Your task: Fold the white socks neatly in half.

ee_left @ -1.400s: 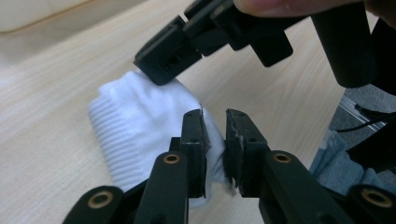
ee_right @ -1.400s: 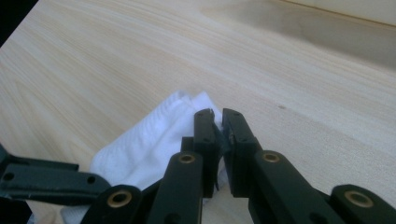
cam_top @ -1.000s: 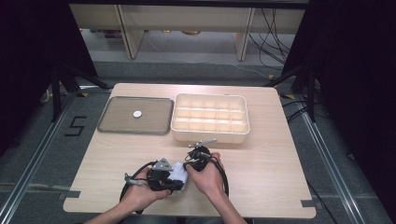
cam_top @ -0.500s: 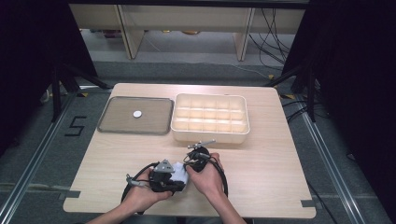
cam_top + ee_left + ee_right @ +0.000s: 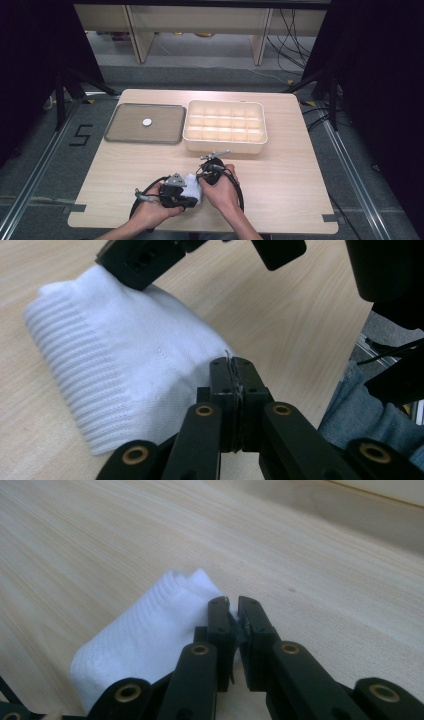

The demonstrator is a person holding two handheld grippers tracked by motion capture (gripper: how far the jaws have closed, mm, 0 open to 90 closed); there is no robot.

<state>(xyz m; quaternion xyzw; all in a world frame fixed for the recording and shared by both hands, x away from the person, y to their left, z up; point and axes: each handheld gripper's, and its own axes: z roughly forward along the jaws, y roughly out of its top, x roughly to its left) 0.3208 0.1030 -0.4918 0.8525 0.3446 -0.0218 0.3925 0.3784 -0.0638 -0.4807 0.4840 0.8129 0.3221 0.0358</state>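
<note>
A white ribbed sock (image 5: 192, 183) lies folded on the wooden table (image 5: 280, 190) near the front edge, between my two grippers. My left gripper (image 5: 190, 196) comes at it from the left. In the left gripper view its jaws (image 5: 234, 371) have just been closing and are pressed together on a thin pinch of the sock's (image 5: 125, 375) edge. My right gripper (image 5: 201, 181) meets the sock from the right, and its black body (image 5: 140, 260) rests on the sock's far end. In the right gripper view its jaws (image 5: 233, 611) stand nearly together with white fabric (image 5: 150, 635) between them.
A dark flat tray (image 5: 125, 136) with a small white disc (image 5: 146, 122) sits at the back left. Beside it stands a cream box (image 5: 225, 146) divided into several compartments. Black cables (image 5: 240, 192) loop around both hands. The person's trouser leg (image 5: 350, 415) is at the table edge.
</note>
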